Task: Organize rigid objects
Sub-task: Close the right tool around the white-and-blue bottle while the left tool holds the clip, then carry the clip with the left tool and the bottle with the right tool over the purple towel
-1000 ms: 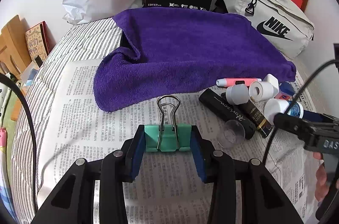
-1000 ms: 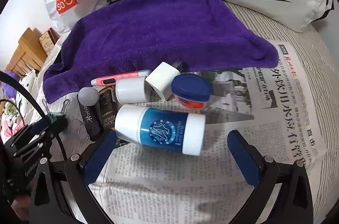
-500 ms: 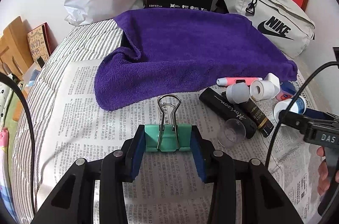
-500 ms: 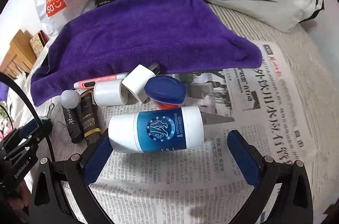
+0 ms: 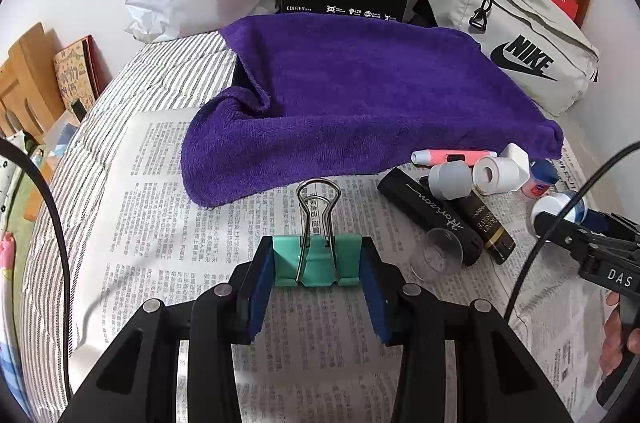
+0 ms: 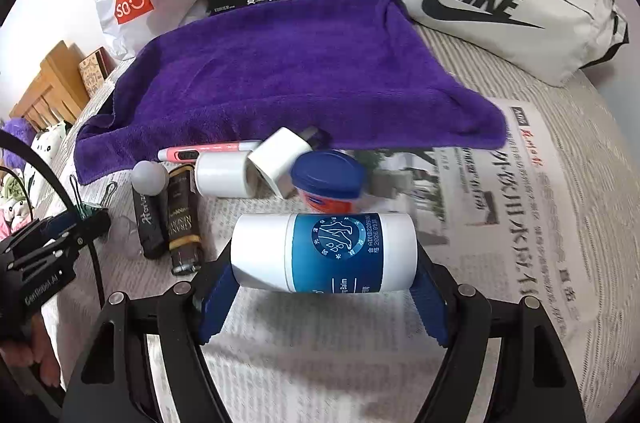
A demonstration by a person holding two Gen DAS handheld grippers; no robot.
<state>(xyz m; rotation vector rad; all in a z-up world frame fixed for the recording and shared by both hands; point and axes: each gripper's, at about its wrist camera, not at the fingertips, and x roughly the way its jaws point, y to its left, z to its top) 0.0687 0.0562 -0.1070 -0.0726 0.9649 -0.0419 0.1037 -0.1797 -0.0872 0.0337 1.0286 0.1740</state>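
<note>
My right hand-held gripper (image 6: 324, 297) has just been closing on the blue-and-white balm jar (image 6: 326, 255) at the newspaper's six o'clock, my left hand-held gripper (image 5: 318, 283) clamps the green binder clip (image 5: 318, 261); next, I judge, lift.

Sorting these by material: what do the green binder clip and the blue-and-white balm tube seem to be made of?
Binder clip: painted sheet metal by the look, smooth mint body, with bare shiny wire handles. Balm tube: probably plastic, a smooth white body with a faint sheen; the blue printed band may be a label.
</note>
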